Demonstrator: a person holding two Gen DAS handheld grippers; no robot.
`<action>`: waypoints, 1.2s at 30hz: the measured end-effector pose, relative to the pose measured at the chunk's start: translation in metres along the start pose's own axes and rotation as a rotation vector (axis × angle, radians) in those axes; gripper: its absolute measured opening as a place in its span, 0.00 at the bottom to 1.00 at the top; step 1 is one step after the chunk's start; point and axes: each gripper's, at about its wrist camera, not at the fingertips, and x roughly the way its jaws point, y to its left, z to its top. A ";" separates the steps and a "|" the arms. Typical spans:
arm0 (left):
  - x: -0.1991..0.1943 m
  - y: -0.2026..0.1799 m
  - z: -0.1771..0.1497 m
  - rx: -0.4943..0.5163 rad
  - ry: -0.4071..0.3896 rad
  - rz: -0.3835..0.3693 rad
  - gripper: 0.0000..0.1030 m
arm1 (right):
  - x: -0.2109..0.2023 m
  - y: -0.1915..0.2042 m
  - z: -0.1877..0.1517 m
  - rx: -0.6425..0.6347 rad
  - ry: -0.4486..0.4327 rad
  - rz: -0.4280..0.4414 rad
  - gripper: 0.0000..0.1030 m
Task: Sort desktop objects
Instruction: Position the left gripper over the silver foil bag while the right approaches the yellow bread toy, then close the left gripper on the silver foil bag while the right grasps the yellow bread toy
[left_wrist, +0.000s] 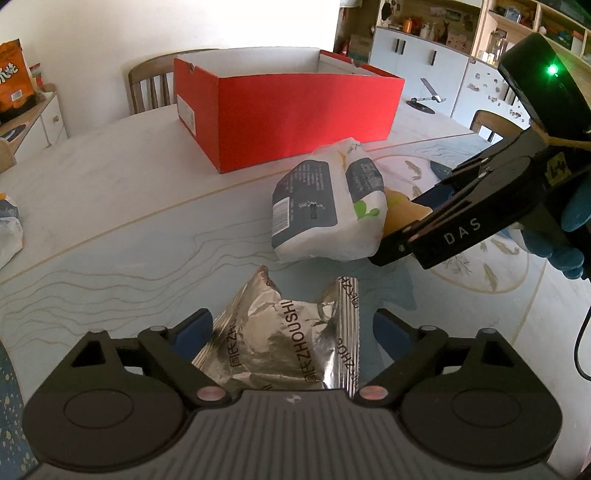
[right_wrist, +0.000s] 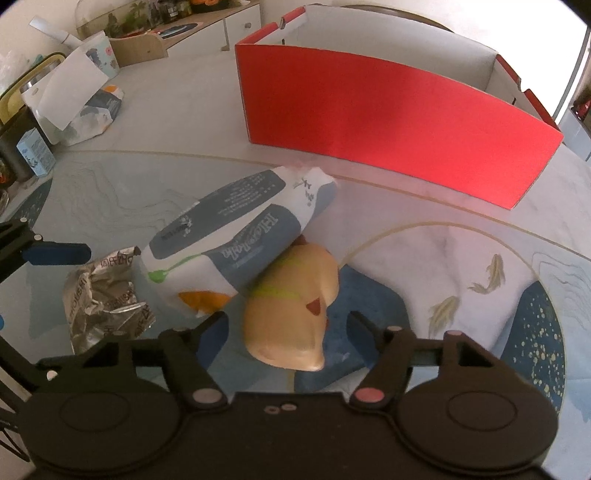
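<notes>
The sorting looks hardly begun: the open red cardboard box (left_wrist: 295, 110) stands at the far side of the desk (left_wrist: 110, 206), and what shows of its inside holds nothing. The crumpled silver foil snack packet (left_wrist: 280, 343), the white-and-grey soft tissue pack (right_wrist: 236, 240) and the beige rounded plastic toy (right_wrist: 295, 314) all lie near, in front of it. The left gripper (left_wrist: 291, 332) has spread fingers on both sides of the foil packet without pressing, and the right gripper (right_wrist: 286, 325) has fingers spread around the toy, apparently not touching it.

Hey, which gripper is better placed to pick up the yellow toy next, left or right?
Right. The right gripper already straddles the yellow toy, jaws open on either side. The left gripper is around the silver foil packet, and the tissue pack lies between it and the toy.
</notes>
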 end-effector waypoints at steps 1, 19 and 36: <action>0.000 0.000 0.000 -0.001 0.001 0.001 0.89 | 0.000 0.000 0.000 -0.002 0.000 0.000 0.66; -0.003 -0.001 0.001 -0.032 -0.001 0.048 0.62 | 0.000 -0.003 0.002 0.005 -0.005 0.013 0.46; -0.008 -0.005 0.001 -0.076 -0.008 0.063 0.53 | -0.009 -0.013 -0.004 0.055 -0.020 0.000 0.43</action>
